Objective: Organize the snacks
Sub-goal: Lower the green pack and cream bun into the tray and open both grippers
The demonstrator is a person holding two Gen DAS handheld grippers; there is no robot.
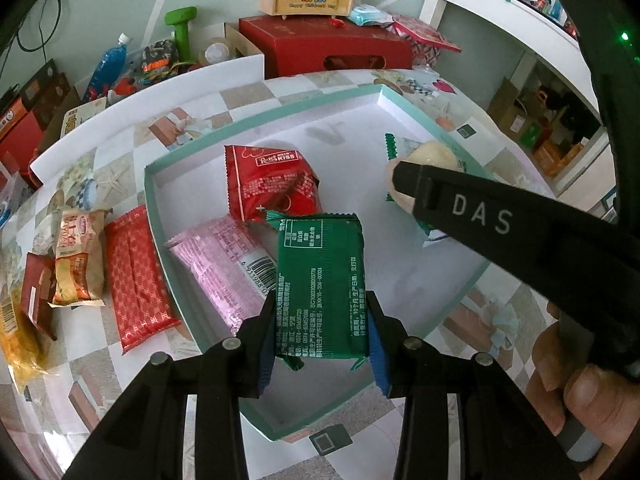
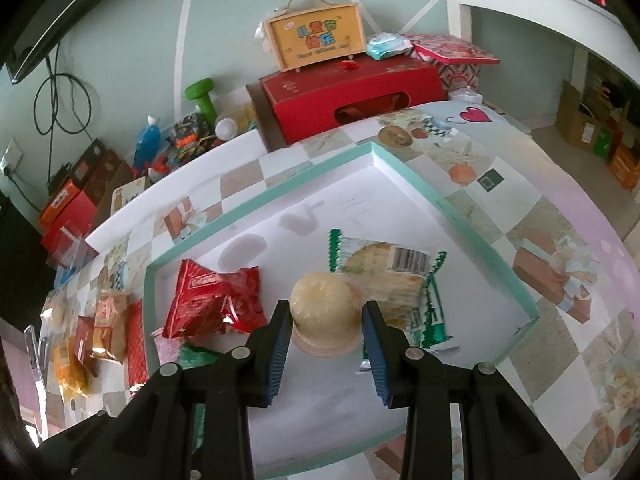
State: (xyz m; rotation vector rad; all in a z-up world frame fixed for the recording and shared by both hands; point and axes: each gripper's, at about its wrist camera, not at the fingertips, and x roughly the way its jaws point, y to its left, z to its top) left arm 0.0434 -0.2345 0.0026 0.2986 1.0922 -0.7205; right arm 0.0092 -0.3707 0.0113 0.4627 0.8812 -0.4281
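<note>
The left gripper (image 1: 322, 320) is squeezing a green packet (image 1: 320, 284) between its blue pads (image 1: 375, 344). The packet hangs over the near part of the white tray (image 1: 280, 136), not resting flat yet. The right gripper (image 2: 325, 334) is clamped on a round cream jelly cup (image 2: 324, 312), which sits low over the middle of the tray.

Both hands look like they are putting snacks into the tray. To do this well, I think each snack should go down until it touches the tray floor, and only then should the pads let go. That way nothing drops or bounces.

Around the green packet it is crowded. A pink packet (image 1: 224, 268) lies just beside it at 9 o'clock, and a red packet (image 1: 272, 184) sits at 12 o'clock, touching the green one's top edge in the left wrist view. The best bare spot is at 3 o'clock from the green packet.

A see-through packet with green edges (image 2: 388, 276) is right behind the jelly cup at 1 o'clock, so the cup should land in front of it.

The tray's teal rim (image 2: 472, 232) stands up all round, so the grippers should lift up, not slide sideways. More snacks (image 1: 136, 276) wait on the table (image 1: 492, 300) at 9 o'clock, outside the rim.
</note>
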